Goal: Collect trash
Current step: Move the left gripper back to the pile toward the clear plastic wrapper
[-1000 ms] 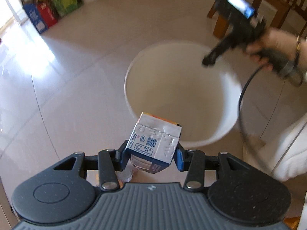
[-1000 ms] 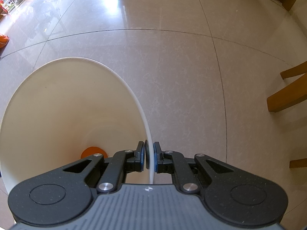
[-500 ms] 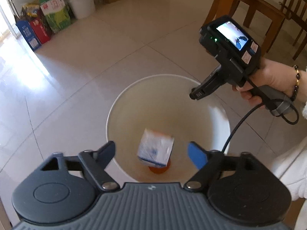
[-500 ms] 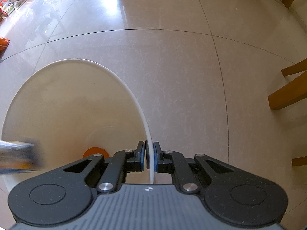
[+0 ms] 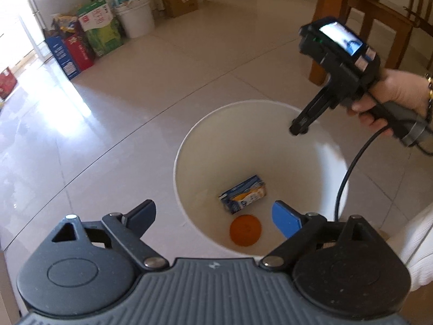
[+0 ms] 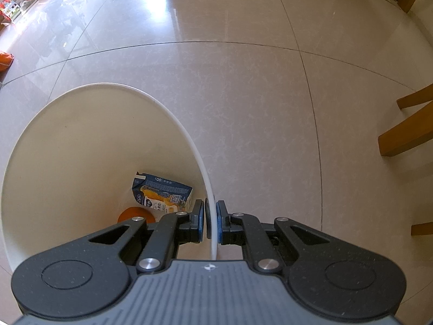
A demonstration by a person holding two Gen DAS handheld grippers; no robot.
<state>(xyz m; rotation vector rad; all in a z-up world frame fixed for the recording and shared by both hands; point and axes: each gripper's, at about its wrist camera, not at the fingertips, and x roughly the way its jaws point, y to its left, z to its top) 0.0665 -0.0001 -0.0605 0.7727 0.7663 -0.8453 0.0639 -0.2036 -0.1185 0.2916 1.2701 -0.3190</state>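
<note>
**Carton in the bin, right claw clamped on the rim**

The blue juice carton point(image 5: 241, 193) lies on its side at the bottom of the white bin point(image 5: 189, 146), just beside an orange disc point(image 5: 245, 230) that also sits on the bin floor. The left claw point(image 5: 213, 218) hangs above the near edge of the opening; its jaws have just been opening and now stand wide apart with nothing between them. The right claw point(image 6: 212, 223) is closed tight on the bin's thin rim point(image 6: 173, 113), one pad inside the wall and one outside, held by the person's hand point(image 5: 397, 97).

This piece of trash looks delivered, so the risks lie in what follows. The bin appears light and nearly empty, so any sideways pull or twist from the clamped right claw could tip it or drag it across the glossy tiled floor point(image 6: 243, 81), spilling the carton back out. The right claw's black cable point(image 5: 349, 173) drapes over the bin's far edge and could snag the rim if that hand lifts away carelessly. The left claw sits close to the near wall; dipping as it withdraws might knock the bin against the pinching grip.
</note>
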